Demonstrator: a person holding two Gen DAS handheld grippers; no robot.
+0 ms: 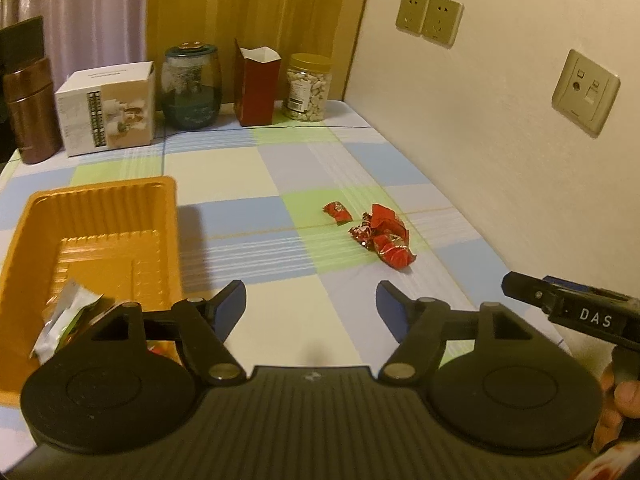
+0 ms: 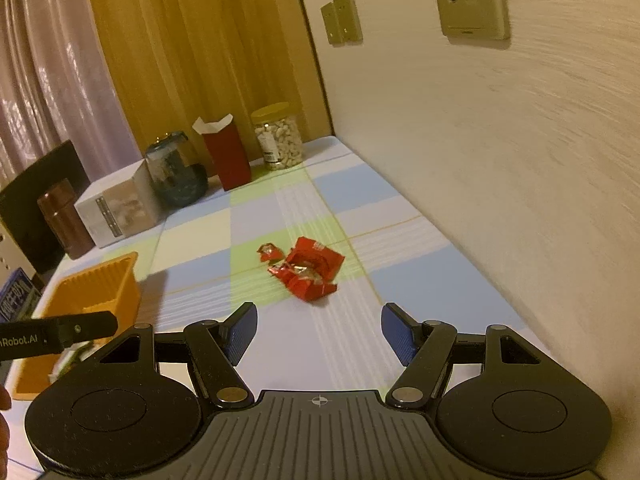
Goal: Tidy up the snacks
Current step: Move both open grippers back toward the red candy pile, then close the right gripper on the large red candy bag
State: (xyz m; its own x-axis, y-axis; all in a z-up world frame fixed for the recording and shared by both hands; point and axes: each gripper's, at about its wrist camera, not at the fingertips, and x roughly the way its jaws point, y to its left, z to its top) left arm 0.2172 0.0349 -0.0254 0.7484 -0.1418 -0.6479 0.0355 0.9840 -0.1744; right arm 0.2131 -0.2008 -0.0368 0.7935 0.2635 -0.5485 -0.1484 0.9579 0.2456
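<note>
Left gripper [image 1: 311, 308] is hovering w/ jaws spread wide, nothing btwn them; it's sitting just right of the tray [image 1: 100, 216], near the tray's front corner; right gripper [image 2: 319, 334] is likewise gaping wide & holding nothing, hanging over the cloth [image 2: 420, 280] short of the red snacks [image 2: 310, 270]. The tray is lying on the cloth left of the snacks, well apart from them; a white-green packet [image 1: 66, 320] is lying inside it at the near end, partly hidden by the left gripper. The red snacks are sitting in a loose pile; a smaller red piece [image 2: 270, 252] is lying just left of the pile, apart from it. Beyond the snacks, along the table's far edge, a nut jar [image 2: 280, 138], red carton [image 2: 226, 156], glass jar [image 2: 176, 172], white box [image 2: 120, 208] & brown flask [image 2: 66, 220] are standing in a row, running leftward from the wall.
</note>
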